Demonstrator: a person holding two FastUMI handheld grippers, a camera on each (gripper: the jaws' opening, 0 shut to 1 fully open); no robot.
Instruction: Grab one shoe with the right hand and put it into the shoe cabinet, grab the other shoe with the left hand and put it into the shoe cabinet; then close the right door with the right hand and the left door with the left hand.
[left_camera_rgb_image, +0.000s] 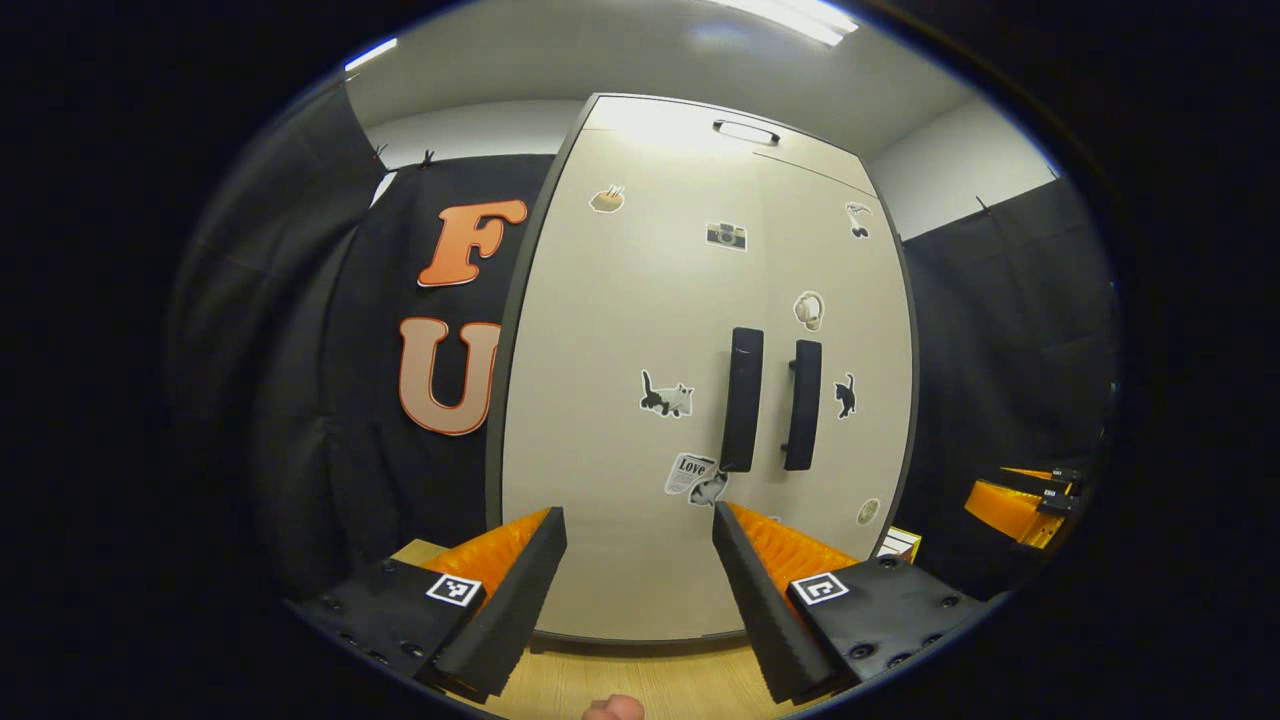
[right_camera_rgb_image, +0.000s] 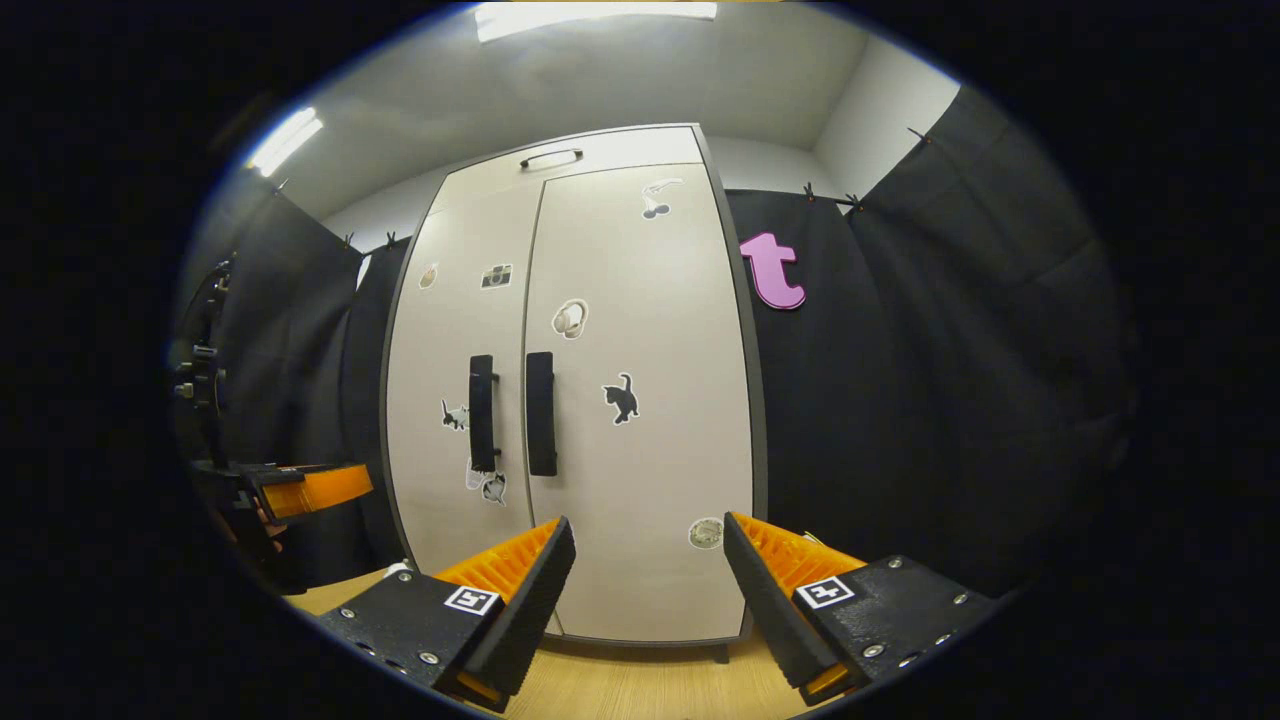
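The pale shoe cabinet (left_camera_rgb_image: 620, 420) stands upright in front of me with both doors shut flush and two dark vertical handles (left_camera_rgb_image: 742, 398) side by side at the middle seam. My left gripper (left_camera_rgb_image: 638, 515) is open and holds nothing, facing the left door from a short way back. In the right gripper view the same cabinet (right_camera_rgb_image: 640, 440) has its handles (right_camera_rgb_image: 541, 413) left of centre. My right gripper (right_camera_rgb_image: 648, 523) is open and bare, facing the right door. The other gripper (right_camera_rgb_image: 300, 490) hangs off to the left, apart from the cabinet.
Wooden floor (left_camera_rgb_image: 640, 685) runs up to the cabinet's foot. Black cloth walls (left_camera_rgb_image: 300, 400) flank the cabinet on both sides. Small stickers dot the doors. A small pale object (left_camera_rgb_image: 900, 543) lies by the cabinet's lower right corner. A fingertip (left_camera_rgb_image: 613, 708) pokes in at the bottom.
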